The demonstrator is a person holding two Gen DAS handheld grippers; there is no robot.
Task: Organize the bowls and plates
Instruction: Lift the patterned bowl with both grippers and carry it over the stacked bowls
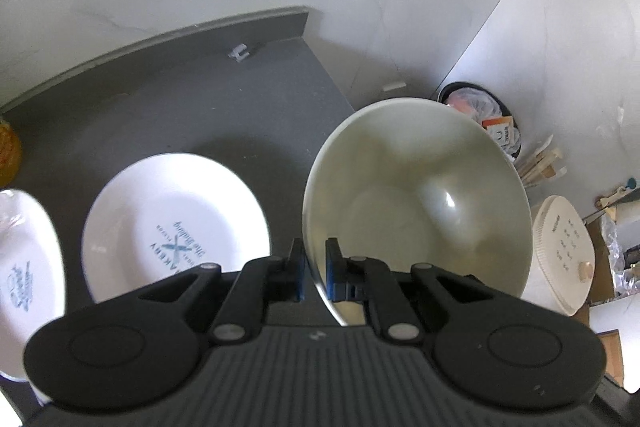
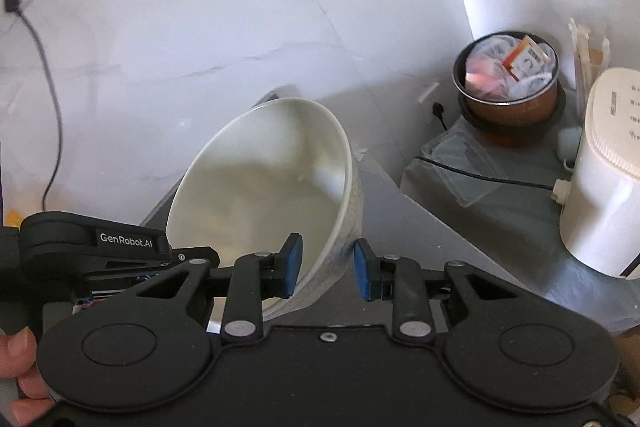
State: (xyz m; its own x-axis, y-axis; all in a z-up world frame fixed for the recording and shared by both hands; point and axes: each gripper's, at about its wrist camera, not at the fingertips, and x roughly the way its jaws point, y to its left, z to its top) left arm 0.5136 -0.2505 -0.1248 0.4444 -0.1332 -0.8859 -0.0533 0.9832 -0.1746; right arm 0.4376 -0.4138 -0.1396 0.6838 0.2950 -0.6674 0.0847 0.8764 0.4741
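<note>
At centre frame, my left tongs pinching the glossy cream bowl rim, my right tongs clasping its wall, round printed plate on matte grey tabletop.

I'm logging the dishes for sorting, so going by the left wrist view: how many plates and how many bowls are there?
Plates: 2, a printed white plate on the grey counter and another plate cut off at the left edge.
Bowls: 1, a cream bowl with the left gripper shut on its rim.
Total: 3
</note>
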